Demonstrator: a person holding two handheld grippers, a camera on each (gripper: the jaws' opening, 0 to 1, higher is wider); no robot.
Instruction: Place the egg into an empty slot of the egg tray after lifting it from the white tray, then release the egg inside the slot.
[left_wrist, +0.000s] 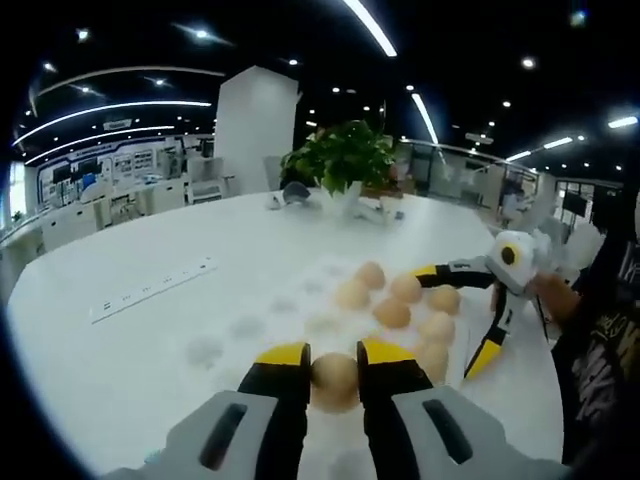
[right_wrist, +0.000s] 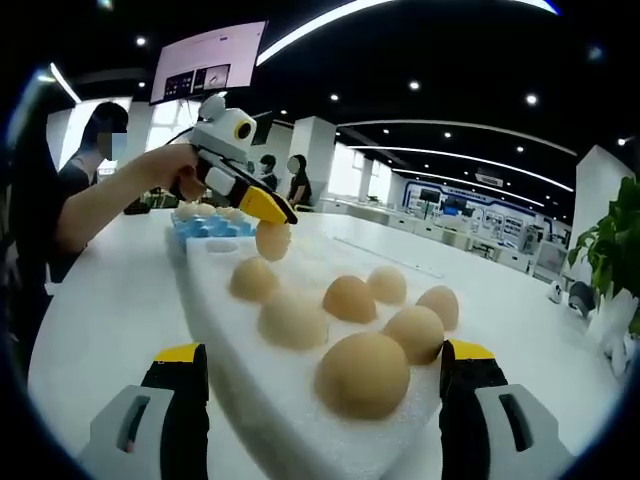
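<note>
Power strip: I see a long white power strip (left_wrist: 152, 289) lying flat on the white table (left_wrist: 120, 350), far left in the left gripper view.
Left gripper: my left gripper (left_wrist: 333, 368) has its yellow-tipped jaws closed on an egg (left_wrist: 335, 381); the egg sits pinched between them, held above the white tray (left_wrist: 260, 325). In the right gripper view I see the same gripper (right_wrist: 268, 222) in the person's hand (right_wrist: 172, 165), the egg (right_wrist: 272, 240) hanging at its tip over the far end of the tray.
Blue egg tray: a blue egg tray (right_wrist: 205, 227) sits just beyond the far end of the white tray in the right gripper view, with pale eggs in it; I cannot tell which slots are free.
White tray: it carries several more tan eggs (left_wrist: 392, 313) in its dimples, with empty dimples on its left side.
Plant: a leafy potted plant (left_wrist: 342, 155) stands at the far side of the table.
Right gripper: my right gripper (right_wrist: 325, 375) stands wide open, one jaw on each side of the near end of the white tray (right_wrist: 215, 330), with a large egg (right_wrist: 363, 374) between them, untouched. In the left gripper view it shows at the right (left_wrist: 455, 320), jaws spread around the tray's end.
</note>
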